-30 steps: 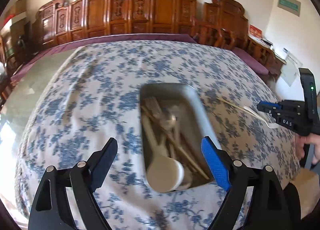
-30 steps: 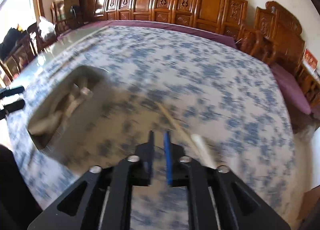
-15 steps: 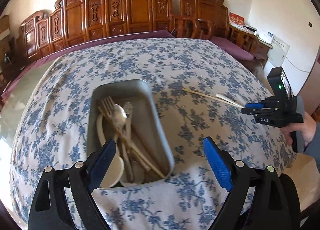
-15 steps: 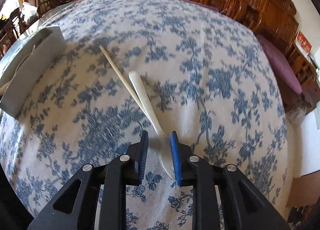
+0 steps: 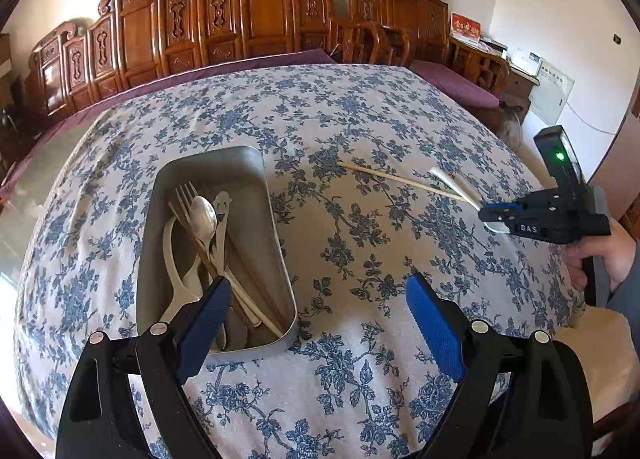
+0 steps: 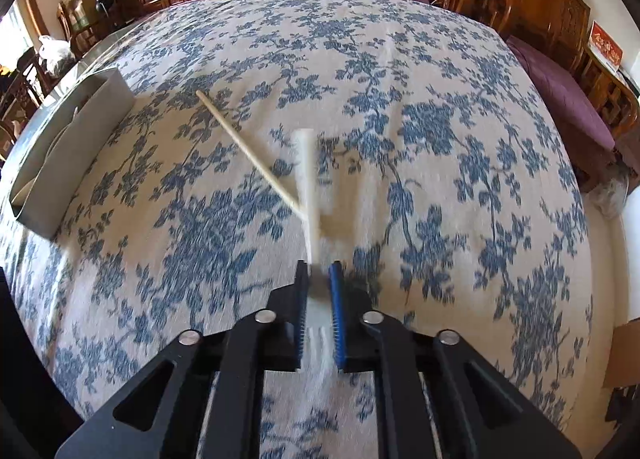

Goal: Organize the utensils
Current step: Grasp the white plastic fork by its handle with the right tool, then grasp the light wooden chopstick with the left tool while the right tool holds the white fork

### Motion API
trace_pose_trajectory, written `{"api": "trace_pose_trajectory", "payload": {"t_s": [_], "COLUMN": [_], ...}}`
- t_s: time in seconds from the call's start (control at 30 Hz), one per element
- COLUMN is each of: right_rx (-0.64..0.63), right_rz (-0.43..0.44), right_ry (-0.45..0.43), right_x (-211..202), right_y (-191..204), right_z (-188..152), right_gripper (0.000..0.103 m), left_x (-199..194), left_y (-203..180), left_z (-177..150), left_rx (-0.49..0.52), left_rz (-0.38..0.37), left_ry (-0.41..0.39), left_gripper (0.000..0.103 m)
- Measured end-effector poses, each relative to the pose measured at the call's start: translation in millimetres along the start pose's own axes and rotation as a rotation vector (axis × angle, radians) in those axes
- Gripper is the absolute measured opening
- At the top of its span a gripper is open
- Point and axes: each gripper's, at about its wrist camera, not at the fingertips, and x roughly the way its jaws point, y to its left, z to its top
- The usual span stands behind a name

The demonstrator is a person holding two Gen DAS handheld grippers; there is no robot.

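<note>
A grey metal tray [image 5: 276, 235] on the blue-flowered tablecloth holds a fork, spoons and chopsticks; it shows at the left of the right wrist view [image 6: 76, 143]. A white spoon [image 5: 452, 183] and one chopstick [image 5: 400, 179] lie right of the tray. My right gripper [image 6: 319, 273] [image 5: 494, 215] is shut on the white spoon [image 6: 308, 179] at its bowl end, handle pointing away and blurred. The chopstick [image 6: 248, 151] touches the spoon. My left gripper [image 5: 318, 295] is open and empty above the tray's near end.
Carved wooden chairs [image 5: 256, 15] line the table's far edge. A purple underlay [image 6: 568, 99] shows at the table's right edge. The cloth [image 5: 360, 119] stretches beyond the tray.
My right gripper came down over the white spoon and closed on its bowl end, lifting it. The left view swung right, so the tray now sits to the left.
</note>
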Motion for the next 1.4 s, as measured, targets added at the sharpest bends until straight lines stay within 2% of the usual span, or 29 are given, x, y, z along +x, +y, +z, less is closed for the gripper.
{"api": "trace_pose_trajectory", "payload": {"t_s": [0.27, 0.4, 0.57, 0.9, 1.0, 1.13, 1.27, 1.33, 1.37, 1.4], "right_rx": [0.048, 0.073, 0.077, 0.114, 0.14, 0.168, 0.198, 0.199, 0.201, 0.205], "right_rz": [-0.006, -0.036, -0.054, -0.073, -0.072, -0.071, -0.057, -0.056, -0.054, -0.05], "right_ry": [-0.064, -0.094, -0.095, -0.098, -0.101, -0.104, -0.109, -0.109, -0.109, -0.109], "right_x": [-29, -38, -36, -37, -38, -40, -40, -40, -39, -39], "right_y": [-1, -7, -18, -42, -51, -61, -68, -69, -70, -70], "right_z": [-26, -38, -47, -53, -55, -58, -60, -60, -60, -60], "right_gripper": [0.007, 0.007, 0.007, 0.007, 0.007, 0.007, 0.007, 0.007, 0.007, 0.007], "left_x": [7, 19, 44, 107, 130, 155, 169, 180, 183, 186], "left_y": [-15, -32, -56, -94, -101, -106, -118, -124, -126, -128], "left_z": [9, 20, 38, 68, 77, 91, 99, 101, 102, 101], "left_rx": [0.006, 0.024, 0.035, 0.041, 0.022, -0.069, -0.089, -0.099, -0.098, -0.095], "left_rz": [-0.011, -0.027, -0.057, -0.051, -0.053, -0.081, -0.08, -0.069, -0.063, -0.054], "left_ry": [0.009, 0.01, 0.034, 0.101, 0.128, 0.171, 0.181, 0.213, 0.223, 0.227], "left_gripper": [0.085, 0.085, 0.085, 0.085, 0.085, 0.085, 0.085, 0.085, 0.085, 0.078]}}
